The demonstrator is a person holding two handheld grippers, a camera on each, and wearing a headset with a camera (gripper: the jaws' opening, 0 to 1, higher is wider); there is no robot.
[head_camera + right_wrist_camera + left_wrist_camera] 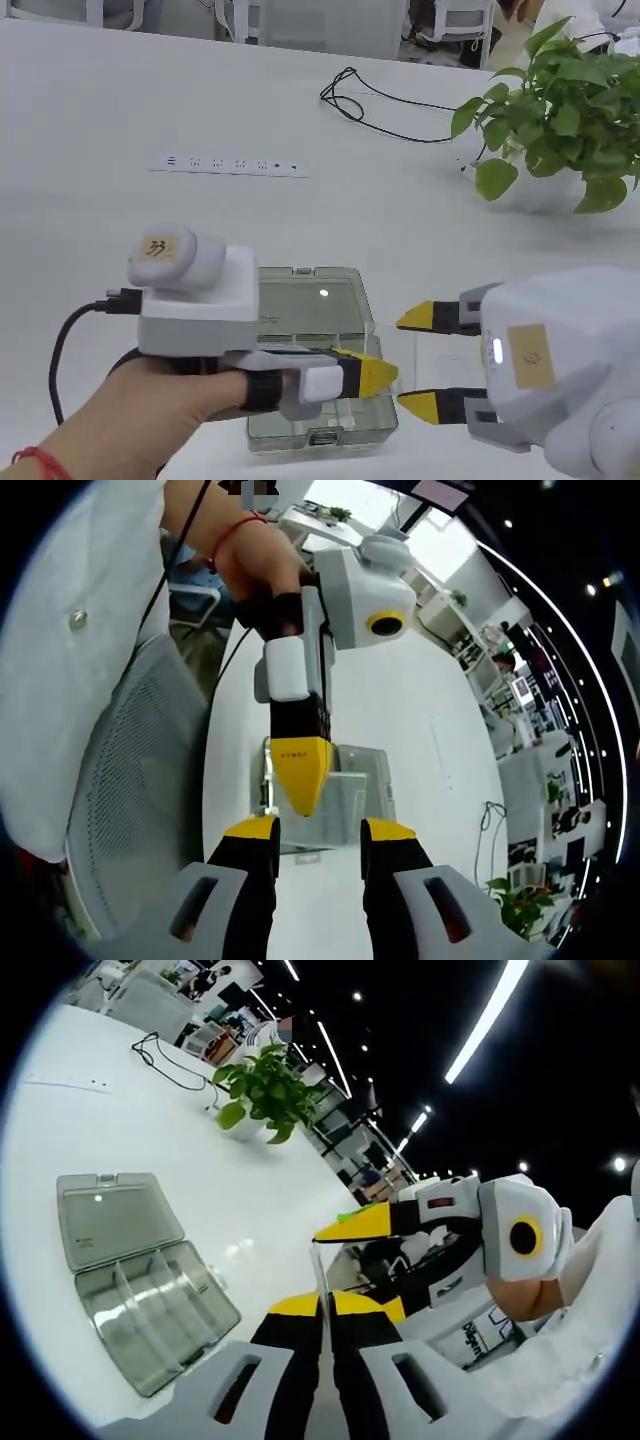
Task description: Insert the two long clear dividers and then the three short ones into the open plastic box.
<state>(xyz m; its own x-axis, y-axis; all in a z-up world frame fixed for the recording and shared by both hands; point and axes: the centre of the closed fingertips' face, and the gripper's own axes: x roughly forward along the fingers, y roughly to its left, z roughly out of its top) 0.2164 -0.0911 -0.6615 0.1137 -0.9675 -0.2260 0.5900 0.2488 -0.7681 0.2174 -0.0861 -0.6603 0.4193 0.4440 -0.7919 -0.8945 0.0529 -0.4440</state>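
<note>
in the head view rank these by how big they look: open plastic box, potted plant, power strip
1. potted plant, though cut off at the frame edge
2. open plastic box, close to the plant in size, partly hidden by the left gripper
3. power strip, thin and farther away

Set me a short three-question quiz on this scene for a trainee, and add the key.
1. True or false: the right gripper has its jaws shut.
2. What pinches the clear divider? A) the left gripper B) the right gripper C) nothing, it lies in the box
3. Fill in: the plastic box lies on the table with its lid ___.

Key: 1 false, the jaws stand apart. 2 A, its jaws are closed on the divider's edge. 3 open, folded back flat.
</note>
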